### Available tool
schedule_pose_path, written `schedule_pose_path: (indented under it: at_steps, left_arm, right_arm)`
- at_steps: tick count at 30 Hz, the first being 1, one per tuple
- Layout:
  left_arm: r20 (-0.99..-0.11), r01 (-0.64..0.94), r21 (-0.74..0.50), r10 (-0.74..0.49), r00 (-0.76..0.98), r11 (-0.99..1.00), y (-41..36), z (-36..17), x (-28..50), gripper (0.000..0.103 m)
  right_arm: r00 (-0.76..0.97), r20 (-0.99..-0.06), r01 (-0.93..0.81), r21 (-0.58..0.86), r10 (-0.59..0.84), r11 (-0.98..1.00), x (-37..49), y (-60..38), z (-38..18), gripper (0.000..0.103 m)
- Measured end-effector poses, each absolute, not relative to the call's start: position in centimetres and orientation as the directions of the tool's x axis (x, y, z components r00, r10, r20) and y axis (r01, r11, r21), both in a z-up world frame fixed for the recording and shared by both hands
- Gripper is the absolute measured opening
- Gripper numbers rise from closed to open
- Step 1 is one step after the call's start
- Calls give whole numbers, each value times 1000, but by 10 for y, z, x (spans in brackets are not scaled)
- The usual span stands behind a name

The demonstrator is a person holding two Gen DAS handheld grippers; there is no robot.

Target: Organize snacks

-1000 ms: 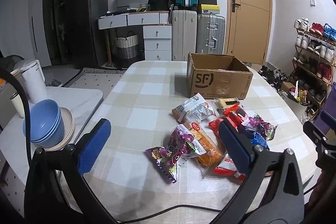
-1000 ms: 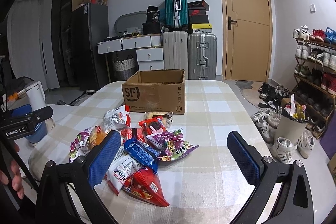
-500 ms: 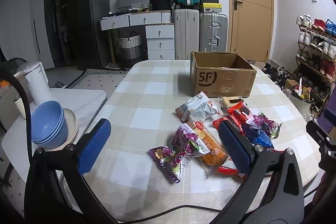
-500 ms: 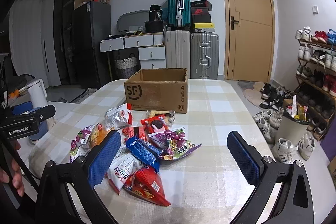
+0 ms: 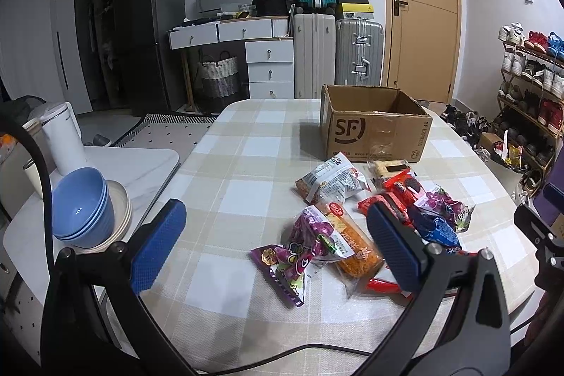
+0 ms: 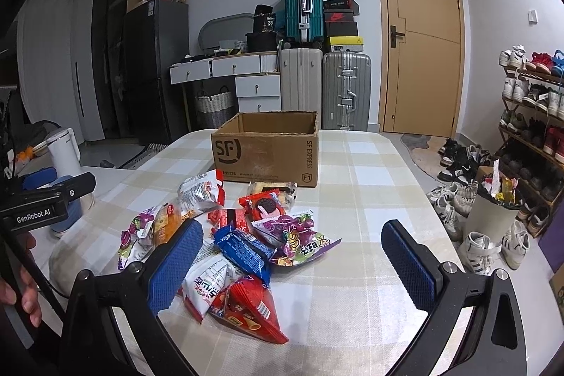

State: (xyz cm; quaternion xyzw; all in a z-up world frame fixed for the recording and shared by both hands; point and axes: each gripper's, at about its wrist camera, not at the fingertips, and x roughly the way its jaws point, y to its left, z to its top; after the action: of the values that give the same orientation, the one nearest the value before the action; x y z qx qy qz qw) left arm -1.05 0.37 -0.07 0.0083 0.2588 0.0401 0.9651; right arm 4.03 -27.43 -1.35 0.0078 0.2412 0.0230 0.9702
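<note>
The worktop (image 5: pixel 246 164) is a rounded table under a beige and white checked cloth, with its left edge just beside a lower white side table (image 5: pixel 141 164). Toward the far side stands an open cardboard box (image 6: pixel 264 150) printed "SF", upright, its flaps gone or folded, with nothing visible inside from these angles. Near of the box, on the right half of the worktop in the left wrist view, the snack packets (image 6: pixel 243 242) lie in a loose overlapping heap, touching one another. Among them are a red triangular pouch (image 6: pixel 246 309) nearest the right camera, a white packet with red print (image 6: pixel 208 281), a blue wrapper (image 6: pixel 243 249), a purple candy bag (image 5: pixel 296 256) at the near left of the heap, an orange-filled clear bag (image 5: pixel 352 252) beside it, and a silver bag (image 5: pixel 331 180) closest to the box.

Bare cloth lies open to the left of the heap up to the worktop's left edge, and to the right of it in the right wrist view.

The left gripper (image 5: pixel 275 245) hangs above the near edge with its blue pads spread wide and nothing between them. The right gripper (image 6: pixel 292 259) is likewise wide and empty, over the near end of the heap.

Blue bowls (image 5: pixel 84 210) stacked on plates sit on the side table.
</note>
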Motion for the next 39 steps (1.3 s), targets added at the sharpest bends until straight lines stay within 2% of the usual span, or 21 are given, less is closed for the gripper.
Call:
schedule_pose_path:
  at_steps: [27, 31, 37, 39]
  left_arm:
    - [-528, -86, 51, 99, 844, 995, 12, -8, -4, 102]
    - [-554, -76, 45, 88, 828, 996, 20, -15, 3, 102]
    - [-618, -35, 122, 103, 779, 992, 26, -35, 21, 102]
    - [-657, -7, 85, 61, 751, 996, 33, -42, 29, 102]
  right_arm:
    - [873, -482, -58, 51, 76, 997, 41, -275, -14, 103]
    - [864, -495, -75, 52, 91, 996, 42, -274, -16, 103]
    - [813, -556, -143, 99, 173, 985, 49, -275, -27, 103]
    - [787, -582, -177, 107, 206, 978, 51, -274, -33, 103]
